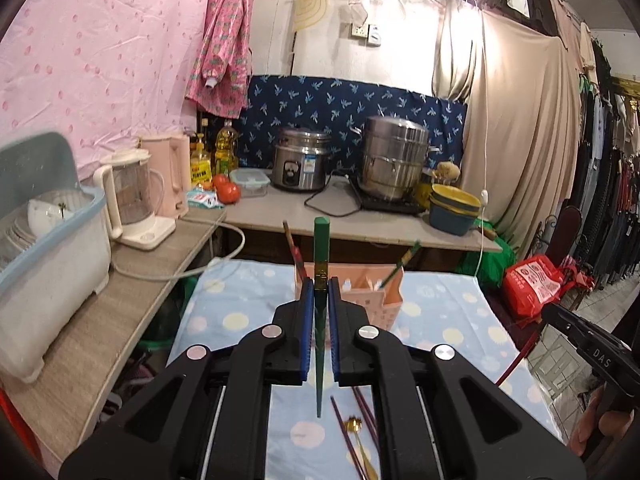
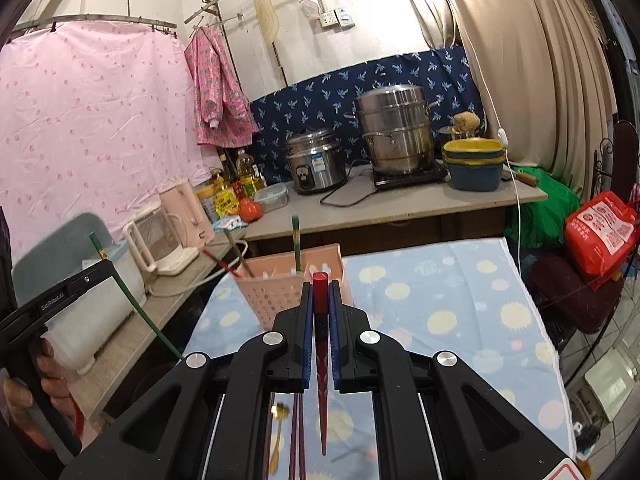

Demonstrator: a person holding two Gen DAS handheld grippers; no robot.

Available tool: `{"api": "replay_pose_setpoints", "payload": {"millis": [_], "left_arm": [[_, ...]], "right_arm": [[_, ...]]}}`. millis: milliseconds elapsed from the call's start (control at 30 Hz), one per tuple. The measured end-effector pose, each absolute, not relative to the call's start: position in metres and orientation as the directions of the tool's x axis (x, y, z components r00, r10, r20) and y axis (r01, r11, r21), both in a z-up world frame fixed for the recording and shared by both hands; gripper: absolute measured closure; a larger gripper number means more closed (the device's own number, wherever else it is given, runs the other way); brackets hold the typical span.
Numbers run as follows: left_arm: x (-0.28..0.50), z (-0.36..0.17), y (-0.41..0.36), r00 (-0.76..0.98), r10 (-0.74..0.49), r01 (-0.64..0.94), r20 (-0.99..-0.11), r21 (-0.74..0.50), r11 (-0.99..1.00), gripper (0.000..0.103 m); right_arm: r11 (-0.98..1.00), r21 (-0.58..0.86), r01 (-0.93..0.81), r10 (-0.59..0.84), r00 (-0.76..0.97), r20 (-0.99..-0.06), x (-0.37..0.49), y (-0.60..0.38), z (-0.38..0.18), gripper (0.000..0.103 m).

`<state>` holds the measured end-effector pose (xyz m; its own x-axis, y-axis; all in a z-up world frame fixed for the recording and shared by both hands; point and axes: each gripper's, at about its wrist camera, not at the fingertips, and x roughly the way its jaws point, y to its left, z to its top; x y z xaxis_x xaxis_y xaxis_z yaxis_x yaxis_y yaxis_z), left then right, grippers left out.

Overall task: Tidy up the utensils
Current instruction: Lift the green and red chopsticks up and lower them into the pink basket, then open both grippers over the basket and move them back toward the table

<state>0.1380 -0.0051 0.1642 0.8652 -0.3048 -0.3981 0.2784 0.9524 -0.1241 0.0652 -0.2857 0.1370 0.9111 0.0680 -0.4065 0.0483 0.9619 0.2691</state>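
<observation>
Left gripper (image 1: 319, 292) clamps a green chopstick (image 1: 321, 248), right gripper (image 2: 320, 294) a red chopstick (image 2: 320, 280); either could pivot and miss the pink basket (image 2: 280, 296) ahead.

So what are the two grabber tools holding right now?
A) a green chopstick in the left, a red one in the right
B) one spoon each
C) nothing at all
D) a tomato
A: the left gripper is clamped on a green chopstick, the right gripper on a red chopstick.
</observation>
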Motion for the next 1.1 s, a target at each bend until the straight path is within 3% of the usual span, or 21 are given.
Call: {"api": "replay_pose_setpoints", "payload": {"millis": [433, 933, 1100], "left_arm": [[0.240, 0.225, -0.046, 0.886, -0.348, 0.315, -0.307, -0.153, 0.937, 0.096], [0.322, 0.169, -0.086, 0.852, -0.332, 0.308, -0.405, -0.124, 0.943, 0.096], [0.329, 0.154, -0.084, 0.840, -0.331, 0.304, -0.431, -0.133, 0.943, 0.096]], "right_arm": [[0.961, 0.271, 0.051, 0.029, 0.959, -0.284, 0.187, -0.304, 0.201, 0.096], [0.952, 0.307, 0.006, 0.074, 0.966, -0.246, 0.266, -0.298, 0.200, 0.096], [0.953, 0.301, -0.026, 0.113, 0.955, -0.274, 0.279, -0.283, 0.189, 0.096]]}}
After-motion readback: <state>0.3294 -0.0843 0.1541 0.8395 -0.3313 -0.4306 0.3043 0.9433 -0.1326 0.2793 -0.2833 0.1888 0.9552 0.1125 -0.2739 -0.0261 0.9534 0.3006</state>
